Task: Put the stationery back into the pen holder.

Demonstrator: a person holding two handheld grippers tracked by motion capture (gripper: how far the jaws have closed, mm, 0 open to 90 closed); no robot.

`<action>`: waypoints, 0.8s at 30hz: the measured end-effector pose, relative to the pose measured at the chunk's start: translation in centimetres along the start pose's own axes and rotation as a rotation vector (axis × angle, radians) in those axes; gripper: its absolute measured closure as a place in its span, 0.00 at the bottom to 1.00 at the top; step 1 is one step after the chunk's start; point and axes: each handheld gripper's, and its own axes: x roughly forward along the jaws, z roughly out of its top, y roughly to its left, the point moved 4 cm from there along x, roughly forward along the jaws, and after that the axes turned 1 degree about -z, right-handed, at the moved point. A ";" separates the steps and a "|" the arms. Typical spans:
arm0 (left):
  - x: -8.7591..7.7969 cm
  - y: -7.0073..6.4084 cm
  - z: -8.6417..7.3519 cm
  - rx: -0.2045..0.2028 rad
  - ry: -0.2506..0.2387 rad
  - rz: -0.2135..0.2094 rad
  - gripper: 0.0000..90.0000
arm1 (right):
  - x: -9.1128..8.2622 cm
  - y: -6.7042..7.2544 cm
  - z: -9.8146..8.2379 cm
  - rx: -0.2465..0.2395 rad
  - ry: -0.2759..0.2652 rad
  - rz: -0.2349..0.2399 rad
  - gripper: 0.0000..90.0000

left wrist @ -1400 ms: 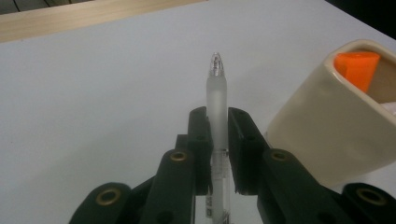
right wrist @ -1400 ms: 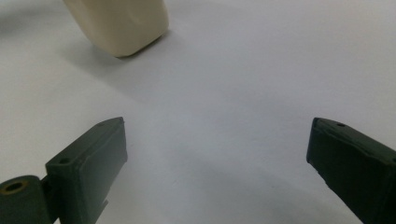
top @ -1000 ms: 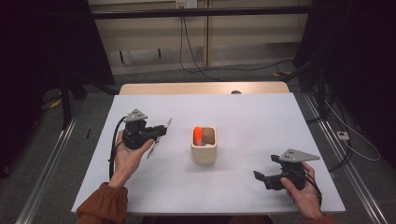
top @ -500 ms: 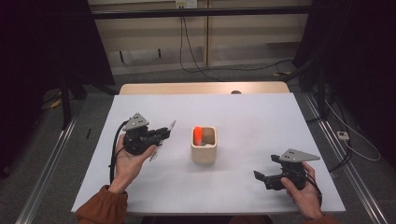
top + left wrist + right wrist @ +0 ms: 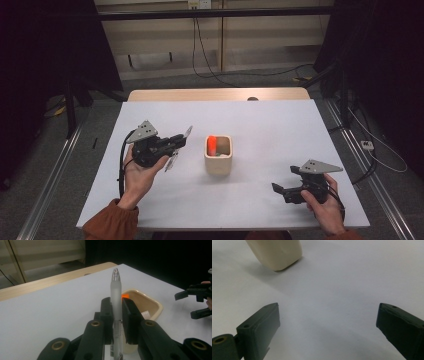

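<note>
1. The left claw [image 5: 176,141] is clamping a frosted pen [image 5: 116,300] between its jaws, and the pen is standing up across them with its clear tip above.
2. In the high view the pen [image 5: 186,133] is hanging above the white surface [image 5: 270,130], just left of the cream cup [image 5: 218,161] and not touching it.
3. The cup is sitting near the middle of the surface, and an orange thing [image 5: 212,144] is standing in its left side.
4. The right claw [image 5: 278,189] is resting low at the near right, its jaws standing wide apart with nothing between them.
5. Bare surface is lying between the right claw [image 5: 327,325] and the cup [image 5: 277,253].
6. Nothing is standing between the pen and the cup.
</note>
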 end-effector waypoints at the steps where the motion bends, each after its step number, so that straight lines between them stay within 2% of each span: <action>1: 0.0 -0.1 0.1 0.001 -0.003 0.002 0.89 | 0.0 0.0 0.0 -0.002 0.000 0.000 0.06; 9: 0.3 -0.8 1.1 0.012 -0.030 -0.004 0.89 | 0.0 0.0 0.0 -0.001 0.000 -0.001 0.06; 14: 0.9 -1.3 1.2 0.021 -0.026 -0.025 0.89 | 0.0 0.0 0.0 0.000 0.001 0.001 0.06; 24: 1.9 -2.3 2.2 0.046 -0.039 -0.031 0.89 | 0.1 0.0 0.0 0.000 0.003 0.002 0.06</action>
